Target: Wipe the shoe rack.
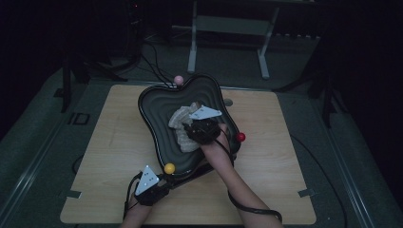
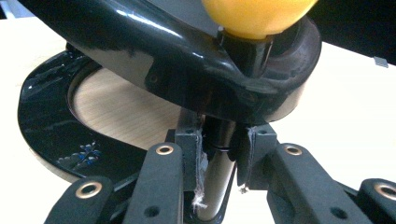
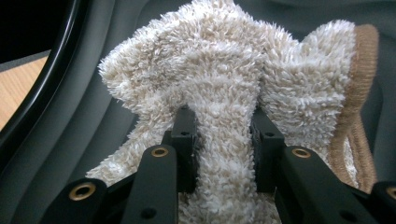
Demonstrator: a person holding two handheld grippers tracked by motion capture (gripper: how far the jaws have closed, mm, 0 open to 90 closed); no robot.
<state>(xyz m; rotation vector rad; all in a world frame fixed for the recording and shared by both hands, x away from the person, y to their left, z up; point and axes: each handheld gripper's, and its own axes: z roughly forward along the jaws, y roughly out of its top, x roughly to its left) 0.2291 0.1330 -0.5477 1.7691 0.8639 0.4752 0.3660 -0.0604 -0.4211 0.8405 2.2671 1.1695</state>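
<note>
1. Cloth (image 1: 184, 124): cream, fluffy, brown-hemmed, bunched in the middle of the black wavy tray (image 1: 157, 102), on the wooden table (image 1: 109, 142).
2. Pinched by the right gripper (image 1: 194, 129): jaws narrow, closed on a raised fold of cloth (image 3: 224, 140), pile bulging above and to both sides of the pads.
3. Lies straight ahead of the right gripper and under it; the right hand (image 1: 216, 142) reaches in over the tray's near-right rim, beside the red knob (image 1: 241, 137).
4. Long axis of the heap, seen from above: roughly from the tray's near side toward its far side, slightly slanted. Gripped fold stands upright between the jaws; brown hem (image 3: 359, 93) runs along the side at right in the right gripper view.
5. Left gripper (image 1: 159, 185): at the tray's near-left corner, jaws narrow, clamped on the dark post (image 2: 219, 168) below the yellow knob (image 2: 257, 16), apparently steadying the tray.
6. Nearer hand for the cloth: the right one by far; left well apart at the rim.
7. Likely hinge of the next move: cloth low in the tray's hollow, so either a wipe along the ridges or a lift clear of the rim.
</note>
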